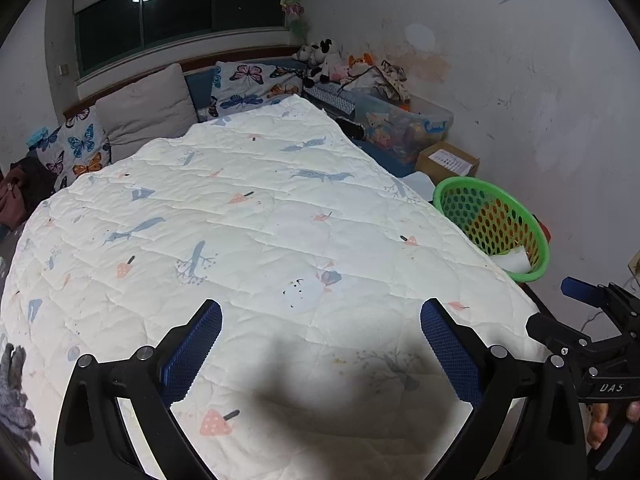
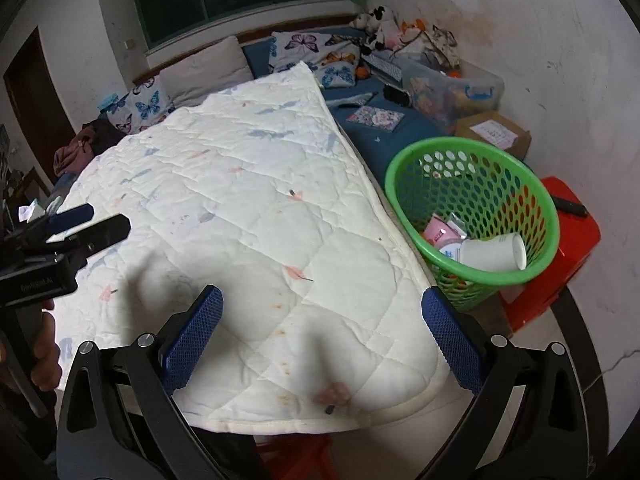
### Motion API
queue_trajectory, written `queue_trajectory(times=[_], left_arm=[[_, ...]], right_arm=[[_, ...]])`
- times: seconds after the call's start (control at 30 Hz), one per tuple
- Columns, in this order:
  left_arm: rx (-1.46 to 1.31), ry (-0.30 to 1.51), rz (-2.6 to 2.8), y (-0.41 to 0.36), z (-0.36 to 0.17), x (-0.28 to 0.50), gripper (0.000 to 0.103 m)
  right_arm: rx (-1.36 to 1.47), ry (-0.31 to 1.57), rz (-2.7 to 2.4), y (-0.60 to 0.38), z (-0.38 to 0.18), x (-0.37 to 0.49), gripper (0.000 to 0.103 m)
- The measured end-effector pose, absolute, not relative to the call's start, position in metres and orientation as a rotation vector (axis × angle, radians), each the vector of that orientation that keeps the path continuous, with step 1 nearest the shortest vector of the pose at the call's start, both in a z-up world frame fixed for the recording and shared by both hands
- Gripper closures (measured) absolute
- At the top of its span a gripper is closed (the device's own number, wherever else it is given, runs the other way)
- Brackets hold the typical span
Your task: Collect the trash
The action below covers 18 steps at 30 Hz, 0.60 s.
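Left gripper (image 1: pixel 320 320), nearest the lens: both blue-padded fingers (image 1: pixel 198 354) spread wide, nothing between them, above the white quilted bedspread (image 1: pixel 260 208) printed with mushrooms and whales. Right gripper (image 2: pixel 322 308): jaws likewise wide apart and empty, over the bedspread's near corner, with its right pad in front of the basket's lower wall. A person's hand (image 2: pixel 44 356) shows at the left edge of the right wrist view, on the other tool's handle. Just beside the bed's right edge, a green perforated plastic basket (image 2: pixel 404 160) stands tilted against a red stool (image 2: pixel 576 232). Inside the basket lie a white paper cup (image 2: pixel 492 254) on its side and a pink packet (image 2: pixel 438 230). Beyond: a cardboard box (image 2: pixel 500 132), a clear storage bin (image 2: pixel 456 84), butterfly-print pillows (image 1: pixel 80 144), plush toys (image 1: pixel 320 60) and a dark window (image 1: pixel 180 12).
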<state>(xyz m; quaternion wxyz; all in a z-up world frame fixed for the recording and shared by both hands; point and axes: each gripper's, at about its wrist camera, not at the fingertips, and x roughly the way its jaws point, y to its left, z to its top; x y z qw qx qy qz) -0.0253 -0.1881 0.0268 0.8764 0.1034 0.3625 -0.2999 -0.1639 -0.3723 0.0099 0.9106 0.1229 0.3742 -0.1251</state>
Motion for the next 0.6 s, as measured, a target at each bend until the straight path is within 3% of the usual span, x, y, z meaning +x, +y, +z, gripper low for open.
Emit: queue_trajectory(times=[0.6], left_arm=[[0.204, 0.692, -0.539, -0.153, 0.035, -0.047, 0.007]], right_arm=[[0.231, 0.724, -0.231, -0.35, 0.026, -0.17, 0.004]])
